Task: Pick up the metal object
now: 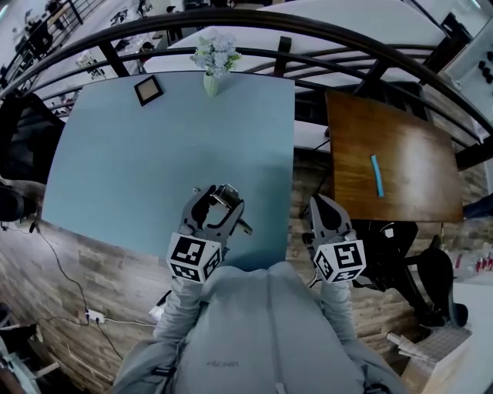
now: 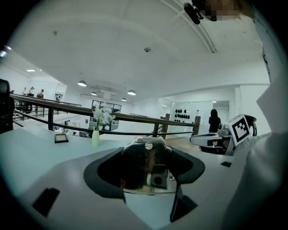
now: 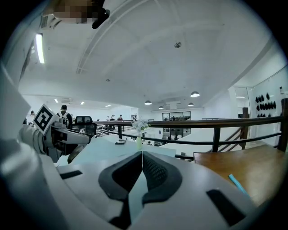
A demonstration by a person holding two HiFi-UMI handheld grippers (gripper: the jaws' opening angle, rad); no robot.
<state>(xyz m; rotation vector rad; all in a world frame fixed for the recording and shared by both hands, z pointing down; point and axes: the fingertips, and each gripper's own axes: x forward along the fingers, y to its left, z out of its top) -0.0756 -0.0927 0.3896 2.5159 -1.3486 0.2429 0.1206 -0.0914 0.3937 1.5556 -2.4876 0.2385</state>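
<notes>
My left gripper (image 1: pixel 214 197) hangs over the near edge of the light blue table (image 1: pixel 154 169), shut on the metal object (image 1: pixel 226 202), a shiny clamp-like piece that spans the gap between the jaws. In the left gripper view the metal object (image 2: pixel 155 173) fills the space between the dark pads of my left gripper (image 2: pixel 146 152), lifted off the table top. My right gripper (image 1: pixel 320 203) is to the right, past the table's edge over the floor gap. The jaws of my right gripper (image 3: pixel 142 156) are pressed together with nothing between them.
A vase of white flowers (image 1: pixel 212 65) and a small dark picture frame (image 1: pixel 149 89) stand at the blue table's far edge. A brown wooden table (image 1: pixel 416 131) with a blue pen (image 1: pixel 377 175) lies to the right. A dark railing (image 1: pixel 254 23) runs behind.
</notes>
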